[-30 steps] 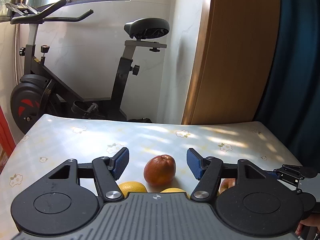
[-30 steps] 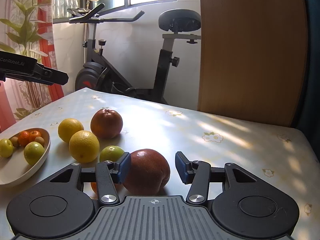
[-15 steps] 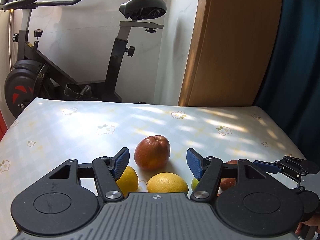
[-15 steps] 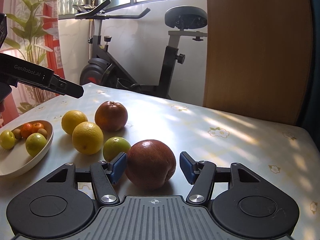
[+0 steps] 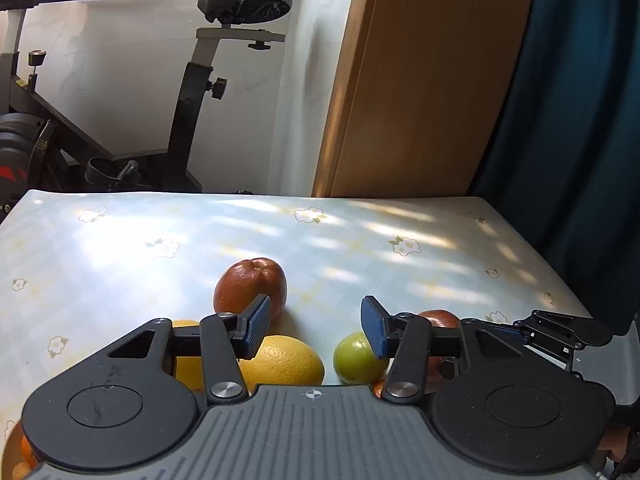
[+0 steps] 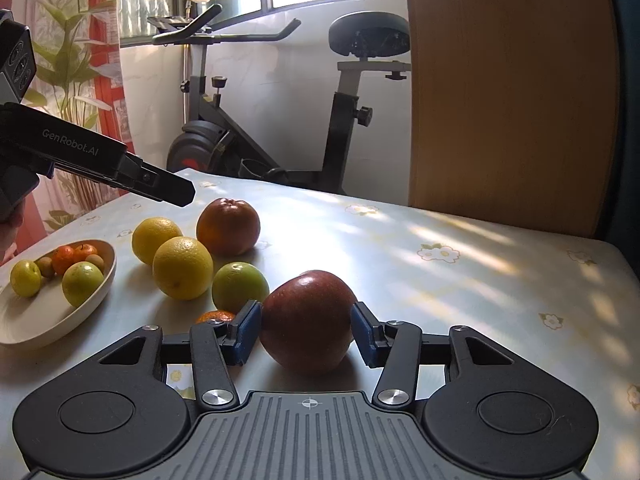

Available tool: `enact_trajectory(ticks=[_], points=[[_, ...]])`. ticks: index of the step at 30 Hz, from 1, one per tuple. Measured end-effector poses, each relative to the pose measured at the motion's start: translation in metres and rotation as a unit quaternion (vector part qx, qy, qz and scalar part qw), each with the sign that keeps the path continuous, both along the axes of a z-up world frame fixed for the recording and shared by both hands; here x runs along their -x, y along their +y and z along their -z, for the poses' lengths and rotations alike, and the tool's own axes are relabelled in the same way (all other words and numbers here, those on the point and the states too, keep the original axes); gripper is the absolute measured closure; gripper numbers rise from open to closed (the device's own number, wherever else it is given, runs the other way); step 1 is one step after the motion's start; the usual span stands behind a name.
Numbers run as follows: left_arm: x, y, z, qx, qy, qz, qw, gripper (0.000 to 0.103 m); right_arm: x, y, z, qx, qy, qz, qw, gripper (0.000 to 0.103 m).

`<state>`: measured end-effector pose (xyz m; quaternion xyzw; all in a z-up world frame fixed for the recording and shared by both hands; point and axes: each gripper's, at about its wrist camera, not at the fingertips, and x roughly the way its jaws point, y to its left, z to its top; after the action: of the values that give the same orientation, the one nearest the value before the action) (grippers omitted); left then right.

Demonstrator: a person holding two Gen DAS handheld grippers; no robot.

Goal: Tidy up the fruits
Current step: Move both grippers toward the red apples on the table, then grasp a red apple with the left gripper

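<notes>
My right gripper (image 6: pixel 306 334) has its jaws closing around a dark red apple (image 6: pixel 308 320) that rests on the table, and both blue pads touch its sides. My left gripper (image 5: pixel 316 328) hovers above the fruit cluster with its jaws closing and nothing between the pads. Under it lie a yellow orange (image 5: pixel 284 362) and a green fruit (image 5: pixel 354 360), with a reddish-brown fruit (image 5: pixel 250 284) just beyond. In the right wrist view the left gripper (image 6: pixel 176 192) hangs over two oranges (image 6: pixel 182 268), and a white bowl (image 6: pixel 48 328) holds several small fruits at the left.
A small tangerine (image 6: pixel 216 316) lies behind my right gripper's left finger. An exercise bike (image 6: pixel 348 120) stands past the table's far edge, beside a wooden panel (image 6: pixel 508 100). A dark blue curtain (image 5: pixel 580 100) hangs along the table's right side.
The left gripper sank and tipped down over the fruit, and its jaws narrowed. The right gripper's jaws widened briefly, then came back against the red apple.
</notes>
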<state>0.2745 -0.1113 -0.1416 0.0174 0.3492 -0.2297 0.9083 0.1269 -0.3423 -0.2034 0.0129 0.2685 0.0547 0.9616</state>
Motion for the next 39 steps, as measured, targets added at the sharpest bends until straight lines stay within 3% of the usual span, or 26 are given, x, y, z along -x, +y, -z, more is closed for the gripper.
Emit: enact_trajectory(ticks=[9,16,23,28,32,39], points=[[-0.01,-0.05,0.02,0.003,0.052,0.11,0.9926,0.055,0.013,-0.015,0.005,-0.011,0.007,0.039,0.999,0.069],[-0.007,-0.069,0.037,-0.021,0.064,0.139,0.988,0.06,0.013,-0.017,0.012,-0.006,0.021,0.037,0.999,0.071],[-0.018,-0.077,0.038,-0.02,0.065,0.134,0.9887,0.06,0.01,-0.008,0.014,0.031,0.033,0.02,0.999,0.069],[-0.031,-0.083,0.04,-0.013,0.071,0.111,0.9912,0.06,0.003,0.001,0.011,0.051,0.029,0.01,0.998,0.059],[-0.043,-0.089,0.044,-0.009,0.082,0.094,0.9922,0.06,-0.007,0.002,0.01,0.063,0.03,0.008,0.998,0.057],[-0.066,-0.091,0.045,0.016,0.115,0.084,0.9896,0.062,-0.023,-0.008,0.01,0.049,0.028,0.017,0.998,0.046]])
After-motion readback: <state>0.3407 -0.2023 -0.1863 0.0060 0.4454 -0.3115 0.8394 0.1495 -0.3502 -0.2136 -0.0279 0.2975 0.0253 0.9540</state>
